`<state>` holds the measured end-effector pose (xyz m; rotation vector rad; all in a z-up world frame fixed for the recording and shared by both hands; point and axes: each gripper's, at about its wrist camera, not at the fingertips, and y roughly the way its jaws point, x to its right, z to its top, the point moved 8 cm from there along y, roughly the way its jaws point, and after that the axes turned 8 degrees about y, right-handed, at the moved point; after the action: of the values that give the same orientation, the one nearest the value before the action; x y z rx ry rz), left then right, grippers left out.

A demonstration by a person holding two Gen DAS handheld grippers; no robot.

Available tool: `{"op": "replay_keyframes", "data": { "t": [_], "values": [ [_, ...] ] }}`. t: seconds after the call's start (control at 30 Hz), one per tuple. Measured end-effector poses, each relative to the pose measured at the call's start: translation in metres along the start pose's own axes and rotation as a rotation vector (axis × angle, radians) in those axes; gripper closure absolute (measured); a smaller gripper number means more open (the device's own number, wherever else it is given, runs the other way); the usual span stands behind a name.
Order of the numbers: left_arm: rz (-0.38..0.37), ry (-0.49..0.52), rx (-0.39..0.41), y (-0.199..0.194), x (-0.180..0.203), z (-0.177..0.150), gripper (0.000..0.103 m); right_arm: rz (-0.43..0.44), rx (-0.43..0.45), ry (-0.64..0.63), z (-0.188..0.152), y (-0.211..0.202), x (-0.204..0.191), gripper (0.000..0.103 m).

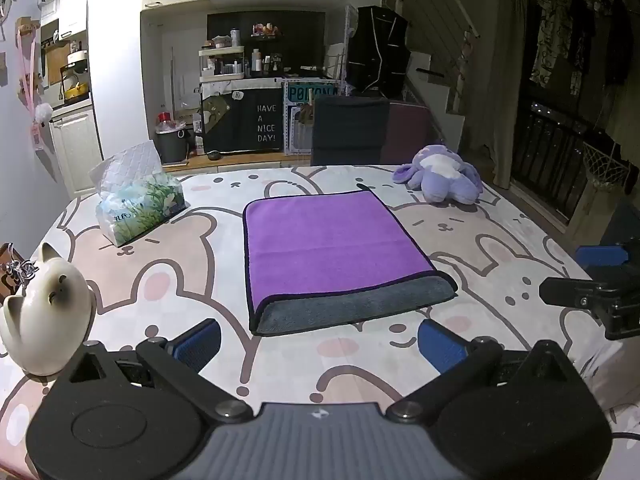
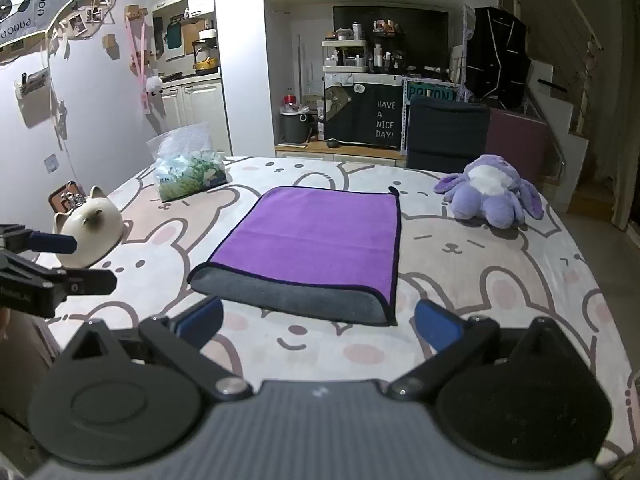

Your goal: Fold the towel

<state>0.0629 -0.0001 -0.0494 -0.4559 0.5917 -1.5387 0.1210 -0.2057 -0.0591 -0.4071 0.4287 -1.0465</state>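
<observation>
In the left wrist view, one cat figurine (image 1: 44, 308) sits at lower left, one tissue pack (image 1: 138, 204) left of centre, and one purple towel (image 1: 336, 256), folded, lies mid-frame just beyond the left gripper (image 1: 320, 340), jaws apart and empty; one plush toy (image 1: 440, 176) is at upper right. The right gripper (image 2: 320, 324) likewise gapes, empty, before the towel (image 2: 312, 248).

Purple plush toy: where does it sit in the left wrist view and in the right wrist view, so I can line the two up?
Left wrist view: the purple plush toy lies upper right, beyond the towel's far right corner, on the far side of the table.
Right wrist view: the plush toy is again upper right, past the towel's far right corner.
Shared landmark: the black "HAVE A NICE DAY!" sign behind the table.
</observation>
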Motion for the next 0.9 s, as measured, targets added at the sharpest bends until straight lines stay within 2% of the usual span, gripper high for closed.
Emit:
{"op": "replay_keyframes", "data": {
  "t": [0.9],
  "values": [
    [0.000, 0.000, -0.003, 0.0001, 0.0000, -0.0002, 0.000, 0.002, -0.002, 0.001, 0.0001, 0.0013, 0.0003, 0.000]
  ]
}}
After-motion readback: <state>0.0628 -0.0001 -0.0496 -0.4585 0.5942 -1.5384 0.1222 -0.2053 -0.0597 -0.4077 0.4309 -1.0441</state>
